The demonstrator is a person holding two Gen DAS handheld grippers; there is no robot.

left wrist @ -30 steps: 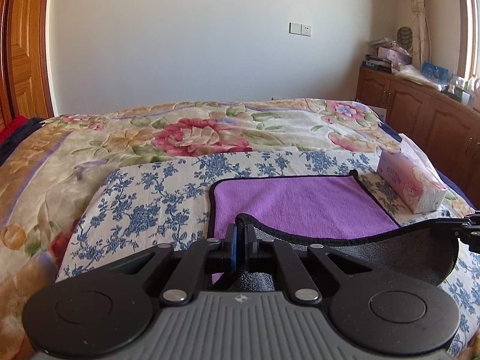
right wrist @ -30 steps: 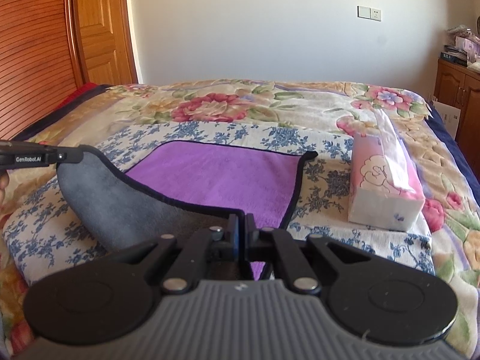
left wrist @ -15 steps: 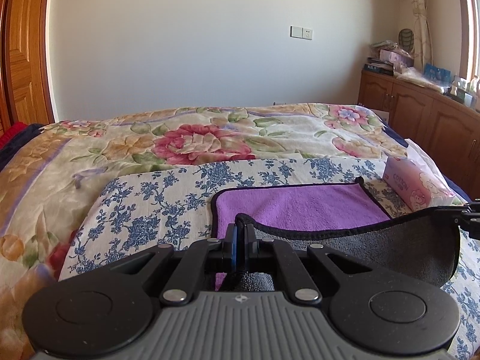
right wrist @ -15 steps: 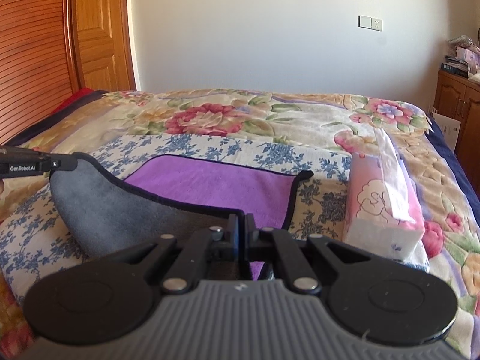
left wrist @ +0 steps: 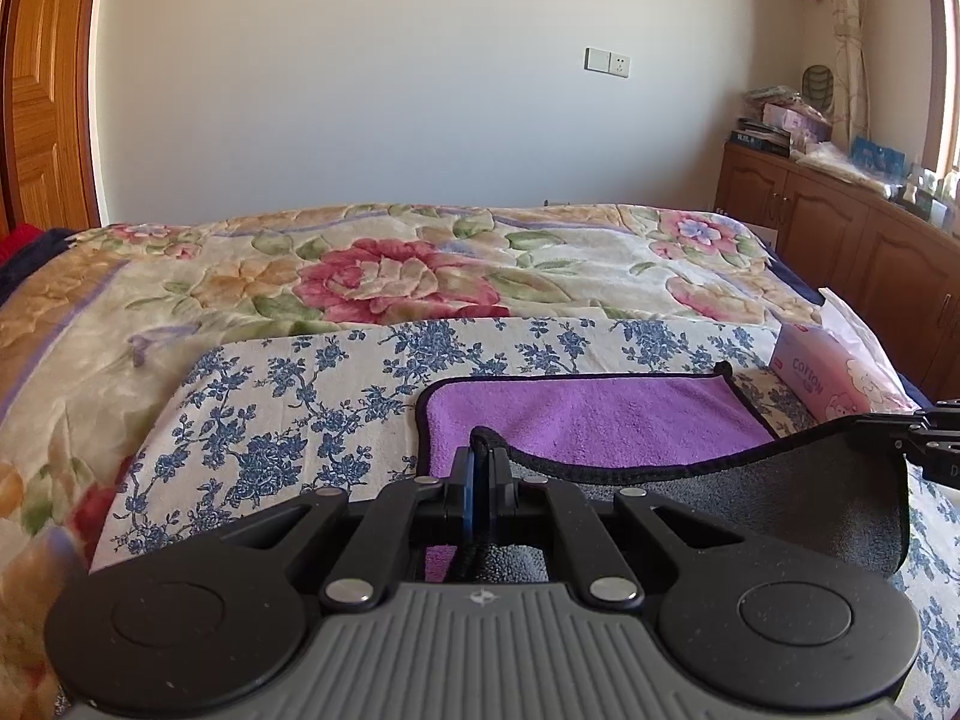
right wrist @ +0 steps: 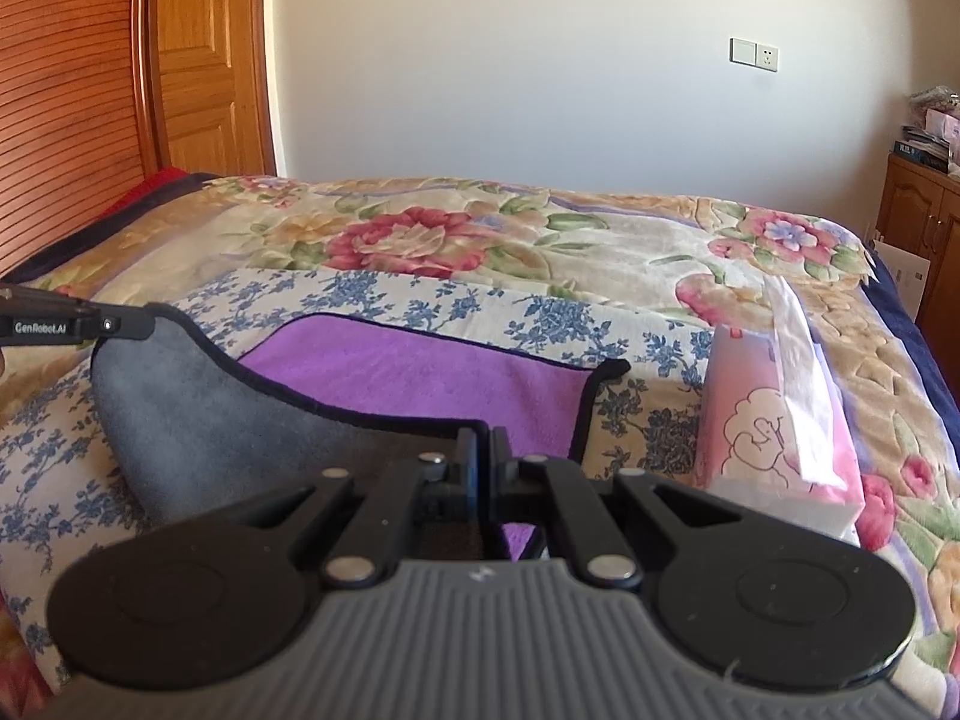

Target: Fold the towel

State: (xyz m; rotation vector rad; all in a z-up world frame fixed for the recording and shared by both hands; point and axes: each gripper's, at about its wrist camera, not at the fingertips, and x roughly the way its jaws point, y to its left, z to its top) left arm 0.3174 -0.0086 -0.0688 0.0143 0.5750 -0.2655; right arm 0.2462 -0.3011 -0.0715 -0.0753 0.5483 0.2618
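Note:
The towel [left wrist: 588,420] is purple on top, grey underneath, with a black hem, and lies on a blue-flowered cloth [left wrist: 300,420] on the bed. My left gripper [left wrist: 480,459] is shut on the towel's near left corner. My right gripper [right wrist: 485,444] is shut on the near right corner. The near edge is lifted, and its grey underside [right wrist: 198,414] sags between the two grippers above the purple half [right wrist: 420,372]. The right gripper shows at the right edge of the left wrist view [left wrist: 936,438]; the left gripper shows at the left edge of the right wrist view [right wrist: 72,324].
A pink tissue pack [right wrist: 774,414] lies on the bed just right of the towel, also in the left wrist view [left wrist: 828,372]. A floral quilt [left wrist: 408,276] covers the bed. Wooden cabinets [left wrist: 840,228] stand at right, a wooden door [right wrist: 204,60] at left.
Both grippers have carried the towel's near edge up and forward over the purple half. Less purple shows now than one second ago.

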